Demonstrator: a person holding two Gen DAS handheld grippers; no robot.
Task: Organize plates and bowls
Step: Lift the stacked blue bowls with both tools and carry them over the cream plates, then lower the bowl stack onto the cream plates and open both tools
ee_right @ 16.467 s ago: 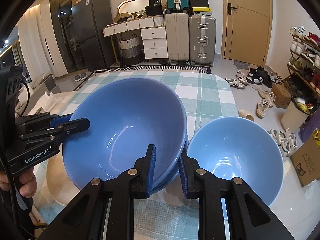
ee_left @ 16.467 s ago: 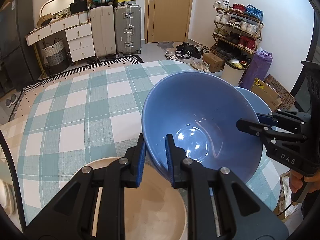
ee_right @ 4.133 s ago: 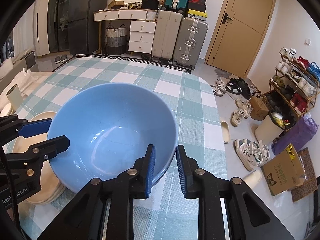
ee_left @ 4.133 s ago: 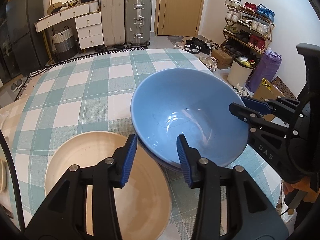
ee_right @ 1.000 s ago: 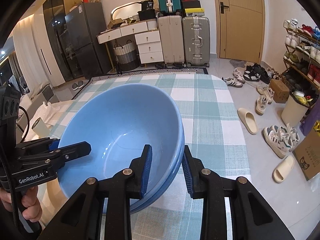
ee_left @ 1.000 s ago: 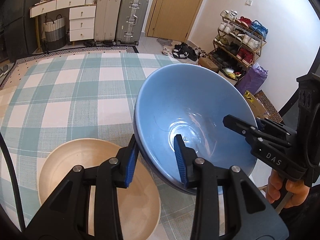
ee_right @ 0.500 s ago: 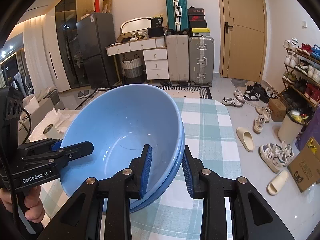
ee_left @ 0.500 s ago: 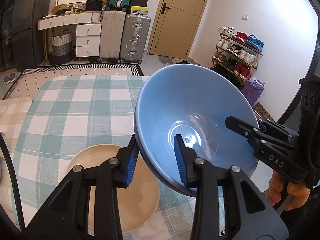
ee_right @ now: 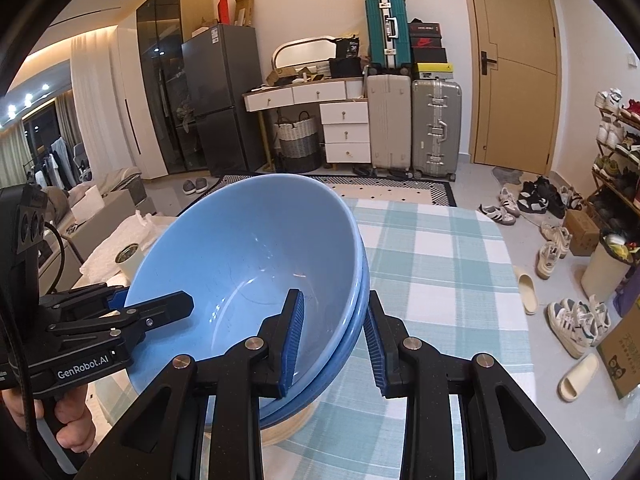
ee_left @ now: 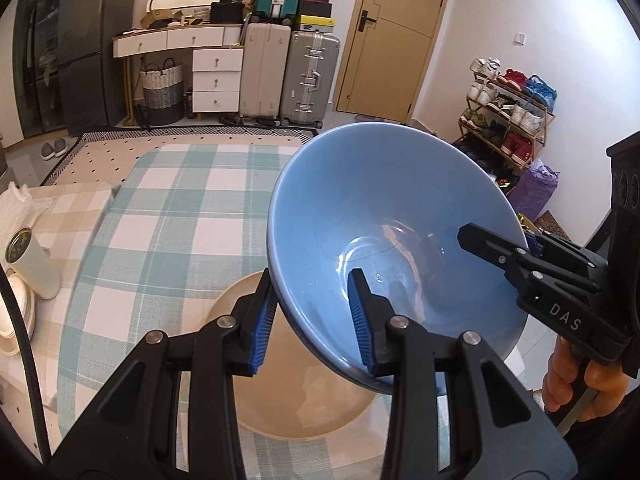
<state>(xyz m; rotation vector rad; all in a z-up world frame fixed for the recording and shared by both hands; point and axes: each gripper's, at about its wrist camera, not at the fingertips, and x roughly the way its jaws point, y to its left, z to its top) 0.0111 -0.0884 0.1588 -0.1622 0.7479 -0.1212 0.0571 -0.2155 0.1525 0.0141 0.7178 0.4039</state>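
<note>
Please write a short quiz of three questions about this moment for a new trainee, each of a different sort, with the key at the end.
1. True or false: both the left gripper and the right gripper clamp the rim of the blue bowls.
2. How many blue bowls are nested together, judged from the rims in the right wrist view?
   A. one
   B. two
   C. four
3. Fill in: directly below the raised bowls lies a ____ plate on the checked tablecloth.

Key:
1. True: each gripper has one finger inside and one outside the rim.
2. B
3. beige
</note>
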